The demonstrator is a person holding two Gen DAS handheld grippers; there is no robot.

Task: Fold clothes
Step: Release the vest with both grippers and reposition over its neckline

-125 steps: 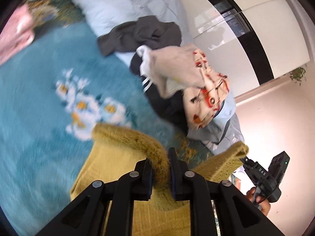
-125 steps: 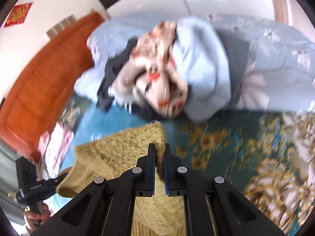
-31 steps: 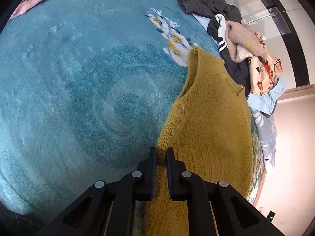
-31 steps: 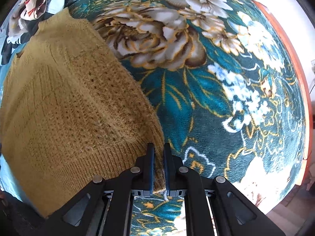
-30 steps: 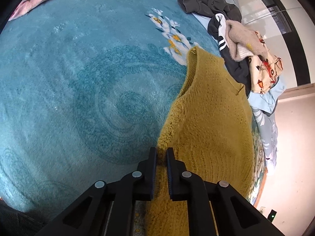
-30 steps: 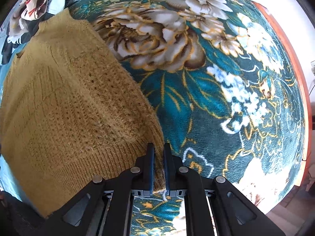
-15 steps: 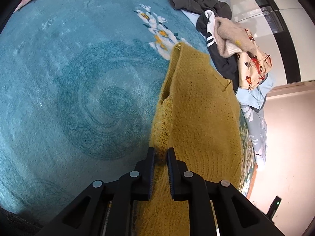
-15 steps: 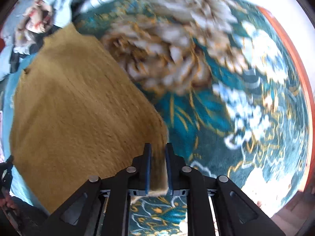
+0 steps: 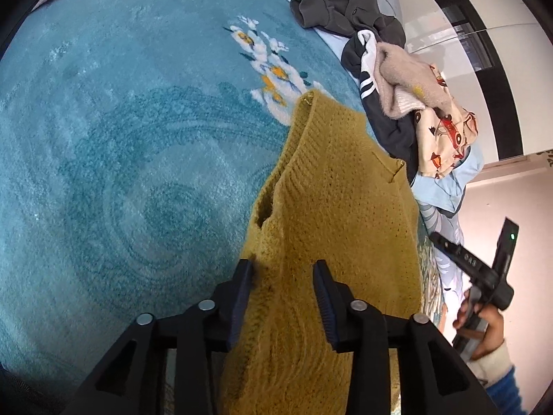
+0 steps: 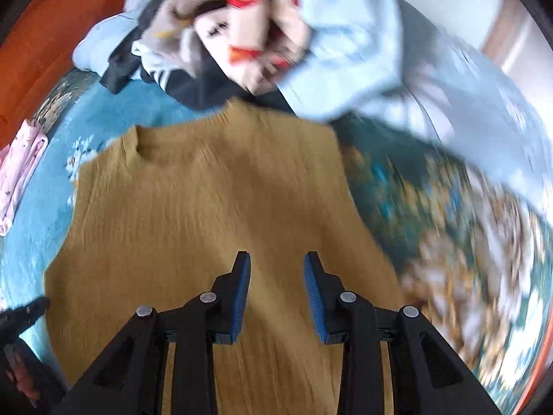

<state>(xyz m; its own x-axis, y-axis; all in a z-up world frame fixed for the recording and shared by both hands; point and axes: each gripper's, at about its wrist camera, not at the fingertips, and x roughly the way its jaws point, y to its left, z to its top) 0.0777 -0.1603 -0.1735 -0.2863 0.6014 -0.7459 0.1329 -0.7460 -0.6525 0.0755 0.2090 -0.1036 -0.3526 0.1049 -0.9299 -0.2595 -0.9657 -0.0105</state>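
The yellow sweater (image 10: pixel 207 207) is spread flat on the blue blanket (image 9: pixel 121 155), neck towards the pile of clothes (image 10: pixel 242 27); the left gripper (image 9: pixel 283 294) and right gripper (image 10: pixel 276 283) are held wide apart, gripping nothing; the hem is cut off below; the right view is blurred.

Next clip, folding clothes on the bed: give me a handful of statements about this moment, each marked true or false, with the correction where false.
1. The mustard-yellow knitted sleeveless sweater lies spread on the teal floral blanket. True.
2. The left gripper is clamped on the sweater's edge. False: its jaws stand open, with the sweater lying between them.
3. The right gripper is open above the sweater. True.
4. The pile of unfolded clothes sits beside the sweater's hem. False: it lies beyond the neckline end.
5. A pink folded garment rests on top of the sweater. False: it lies apart, on the blanket.
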